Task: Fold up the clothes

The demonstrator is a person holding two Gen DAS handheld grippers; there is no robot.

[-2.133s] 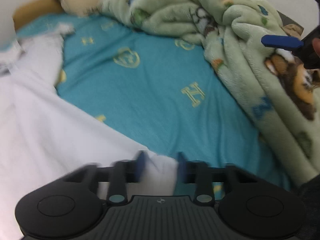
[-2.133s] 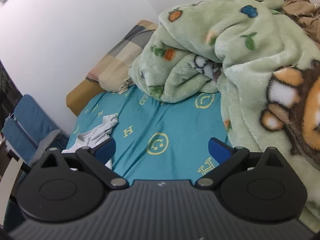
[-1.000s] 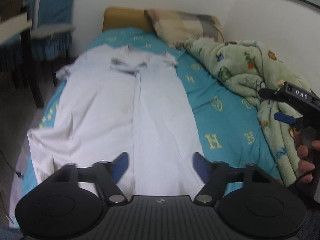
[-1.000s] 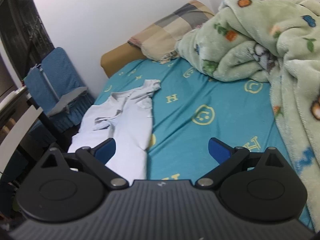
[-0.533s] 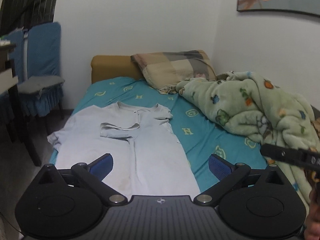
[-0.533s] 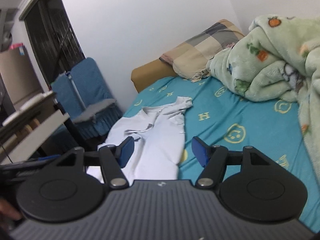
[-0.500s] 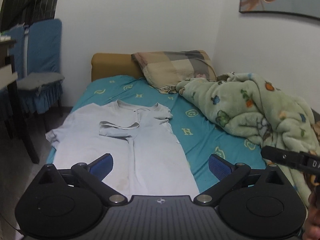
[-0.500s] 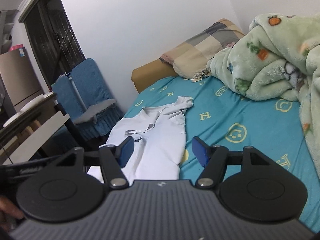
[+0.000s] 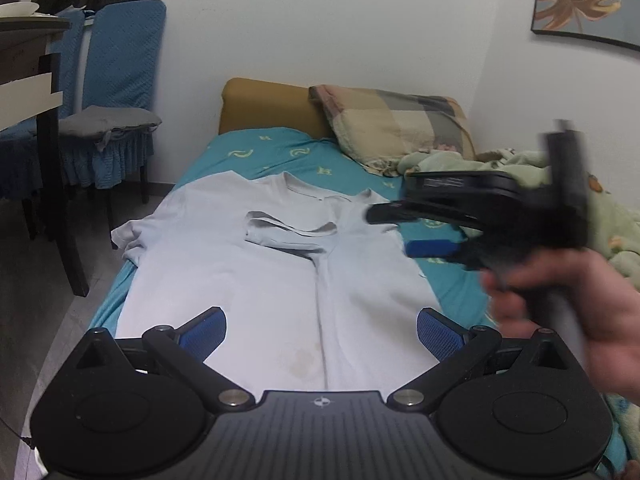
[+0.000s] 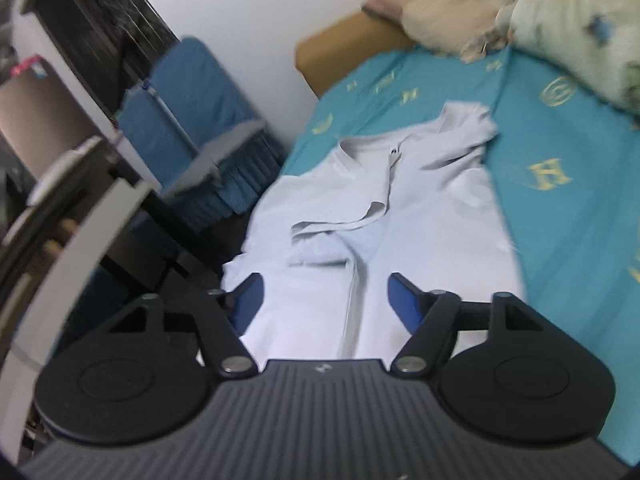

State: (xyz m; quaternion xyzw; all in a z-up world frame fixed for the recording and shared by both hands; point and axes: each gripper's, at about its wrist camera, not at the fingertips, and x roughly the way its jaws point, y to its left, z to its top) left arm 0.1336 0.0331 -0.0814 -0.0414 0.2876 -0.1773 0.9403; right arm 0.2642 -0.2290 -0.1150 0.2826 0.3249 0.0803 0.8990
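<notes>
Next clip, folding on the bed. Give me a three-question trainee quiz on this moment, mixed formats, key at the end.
1. True or false: the left gripper is shut on the white T-shirt.
2. Multiple choice: what lies along the bed's right side? A) a laptop B) a green fleece blanket C) a stack of books
3. Short answer: which part of the T-shirt is already turned in over its chest?

Key:
1. False. Its jaws stand wide apart, holding nothing.
2. B.
3. One sleeve, folded inward; the right gripper is open above the shirt.
</notes>
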